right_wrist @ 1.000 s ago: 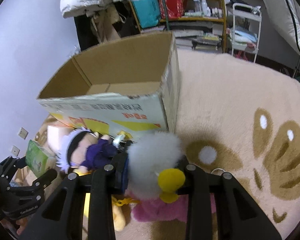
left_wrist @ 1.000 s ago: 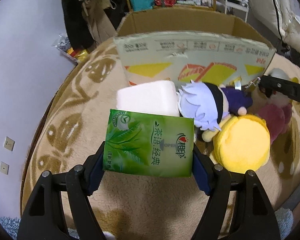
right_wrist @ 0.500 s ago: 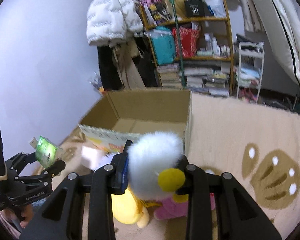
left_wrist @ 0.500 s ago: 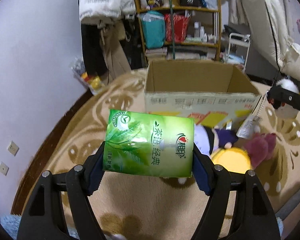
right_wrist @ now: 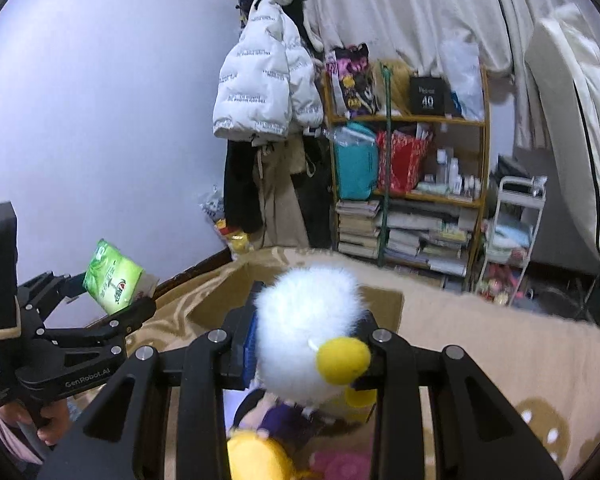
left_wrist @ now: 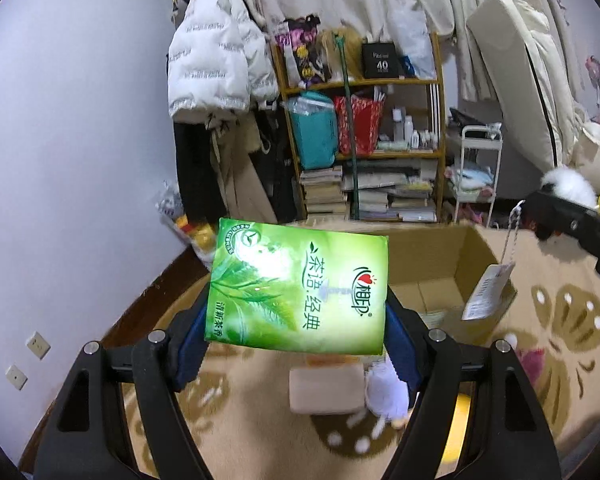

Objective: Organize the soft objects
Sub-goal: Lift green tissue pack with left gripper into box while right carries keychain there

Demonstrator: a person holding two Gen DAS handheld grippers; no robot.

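Tongs status: left tongs (left_wrist: 296, 344) are clamped on a green tissue pack (left_wrist: 298, 286), blue pads pressing its two short sides, jaws set wide to span it; right tongs (right_wrist: 310, 346) are closed much narrower on the fluffy white head of a plush bird (right_wrist: 306, 330), its yellow beak pointing toward the camera. Both loads hang clear of the carpet (left_wrist: 236, 396). Largest item in play is the open cardboard box (left_wrist: 440, 264), standing on the carpet just beyond both loads, flaps up; what shows of its floor looks bare. Judged step: carry phase, both soft items picked and held above floor level, neither yet over the box mouth. Next move, as I read it: bring each load forward over the opening, lower inside the walls, then release; the wide tissue pack needs to clear the near rim, and a dangling paper tag (left_wrist: 486, 292) under the right load could snag on the box edge. Pack looks glossy, slightly crumpled film, tilted with its left end higher. Remaining on the carpet, near side of the box: a pale block (left_wrist: 326, 388), a doll with light hair (left_wrist: 384, 392), a yellow plush (right_wrist: 260, 458) and a pink one (right_wrist: 338, 466), close together.
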